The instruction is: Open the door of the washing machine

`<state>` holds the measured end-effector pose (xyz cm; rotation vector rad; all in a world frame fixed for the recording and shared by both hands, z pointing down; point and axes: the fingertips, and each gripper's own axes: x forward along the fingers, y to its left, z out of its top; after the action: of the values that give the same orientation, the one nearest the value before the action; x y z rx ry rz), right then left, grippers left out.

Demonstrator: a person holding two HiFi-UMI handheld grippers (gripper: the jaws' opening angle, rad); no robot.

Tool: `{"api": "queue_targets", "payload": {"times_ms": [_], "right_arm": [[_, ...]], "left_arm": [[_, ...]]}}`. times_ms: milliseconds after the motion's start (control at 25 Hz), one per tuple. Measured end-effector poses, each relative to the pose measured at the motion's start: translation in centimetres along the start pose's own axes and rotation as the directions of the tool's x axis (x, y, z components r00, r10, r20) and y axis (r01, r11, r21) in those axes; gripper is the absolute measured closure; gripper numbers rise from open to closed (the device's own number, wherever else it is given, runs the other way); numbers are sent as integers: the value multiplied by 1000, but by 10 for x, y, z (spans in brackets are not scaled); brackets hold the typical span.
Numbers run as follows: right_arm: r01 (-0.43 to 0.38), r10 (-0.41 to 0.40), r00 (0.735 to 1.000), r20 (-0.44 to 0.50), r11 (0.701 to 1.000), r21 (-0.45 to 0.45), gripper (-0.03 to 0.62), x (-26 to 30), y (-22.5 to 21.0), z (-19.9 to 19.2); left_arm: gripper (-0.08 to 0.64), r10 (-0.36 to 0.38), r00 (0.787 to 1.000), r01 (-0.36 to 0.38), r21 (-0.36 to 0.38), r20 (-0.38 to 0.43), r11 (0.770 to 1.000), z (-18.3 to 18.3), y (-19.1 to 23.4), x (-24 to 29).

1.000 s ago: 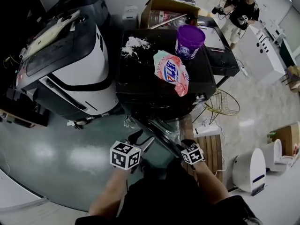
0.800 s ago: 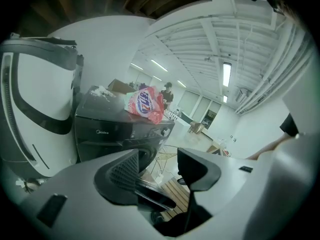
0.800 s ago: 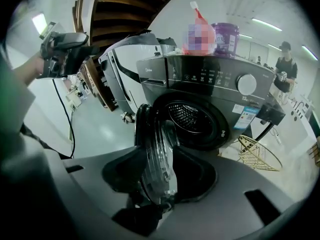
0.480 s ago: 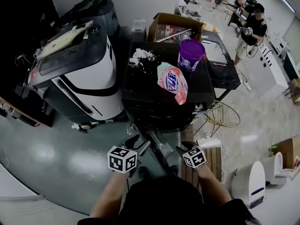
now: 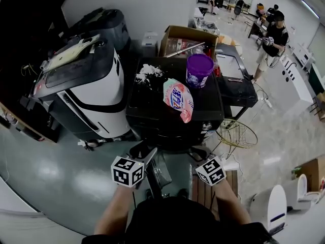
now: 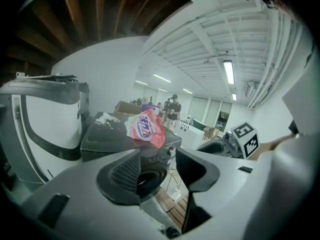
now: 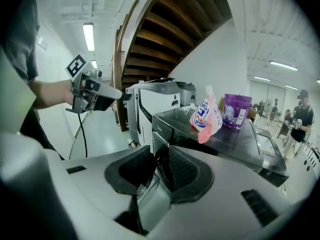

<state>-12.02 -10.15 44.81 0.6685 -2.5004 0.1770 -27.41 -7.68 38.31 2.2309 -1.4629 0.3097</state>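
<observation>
The black washing machine [image 5: 152,103] stands in front of me, and its round door [image 5: 160,174] hangs swung out toward me. In the left gripper view the drum opening [image 6: 150,178] shows beyond the jaws. My left gripper [image 5: 144,151] [image 6: 157,166] hovers just left of the door; its jaws are closing with nothing between them. My right gripper [image 5: 195,155] [image 7: 161,170] is just right of the door. Its jaws are also closing, to a narrow gap, and the door's glass [image 7: 150,204] lies beyond them, not gripped.
On the machine's top lie a pink detergent bag [image 5: 177,98], a purple tub [image 5: 199,69] and spilled white powder [image 5: 148,72]. A white-and-black appliance [image 5: 86,85] stands at the left. A cardboard box [image 5: 185,39] is behind, a wire basket [image 5: 236,131] at the right. A person [image 5: 271,39] stands far back.
Both grippers have lifted up and off the door, the right one more. The door stays swung open. My view has tilted up toward the room.
</observation>
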Motion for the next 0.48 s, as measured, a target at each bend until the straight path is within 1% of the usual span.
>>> {"api": "queue_targets", "payload": {"times_ms": [120, 240, 360, 480], "right_arm": [[4, -2, 998, 69, 1000, -15, 466, -15, -10, 30], [21, -18, 990, 141, 1000, -15, 480, -30, -22, 59], [39, -41, 975, 220, 999, 10, 508, -44, -33, 88], [54, -67, 953, 296, 997, 49, 547, -60, -40, 111]], "left_arm": [[327, 13, 1000, -14, 33, 25, 999, 18, -4, -1], [328, 23, 999, -26, 68, 45, 997, 33, -7, -2], [328, 24, 998, -29, 102, 52, 994, 43, -10, -4], [330, 29, 998, -37, 130, 62, 991, 52, -9, -5]]}}
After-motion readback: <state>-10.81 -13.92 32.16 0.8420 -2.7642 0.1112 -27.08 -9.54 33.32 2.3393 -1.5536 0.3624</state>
